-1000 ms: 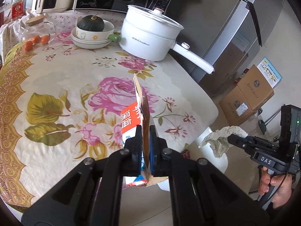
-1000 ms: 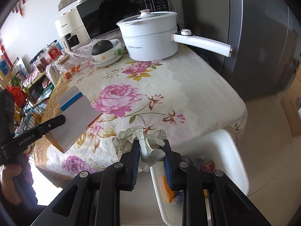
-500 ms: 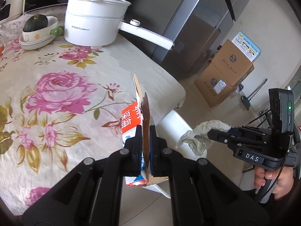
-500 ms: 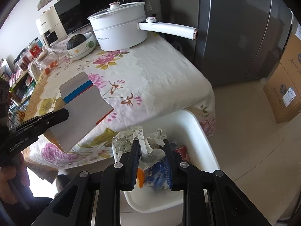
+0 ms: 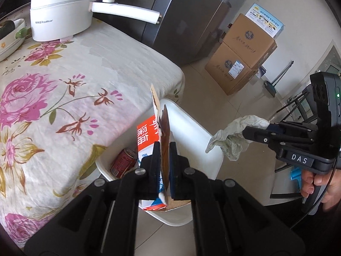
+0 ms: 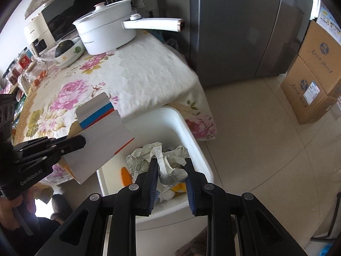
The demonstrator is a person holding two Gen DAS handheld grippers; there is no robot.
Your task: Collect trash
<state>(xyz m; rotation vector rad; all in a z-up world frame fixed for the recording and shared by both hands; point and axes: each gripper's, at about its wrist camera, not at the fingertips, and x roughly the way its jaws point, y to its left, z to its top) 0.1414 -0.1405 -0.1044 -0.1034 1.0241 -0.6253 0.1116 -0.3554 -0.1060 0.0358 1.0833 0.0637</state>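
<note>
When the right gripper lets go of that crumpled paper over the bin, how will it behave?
The crumpled paper looks light and soft: it bulges past the pads of the right gripper, so it may spring open a little. It probably drops slowly and could drift. It hangs above the white bin, so it likely lands inside.

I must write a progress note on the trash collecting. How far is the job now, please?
Done: the white bin beside the table already holds a red can and other waste. In hand: the left tool is shut on a flattened carton, the right tool on crumpled paper, both above the bin. Left: releasing both pieces into it. The visible tablecloth shows no more loose trash, only cookware and food.
</note>
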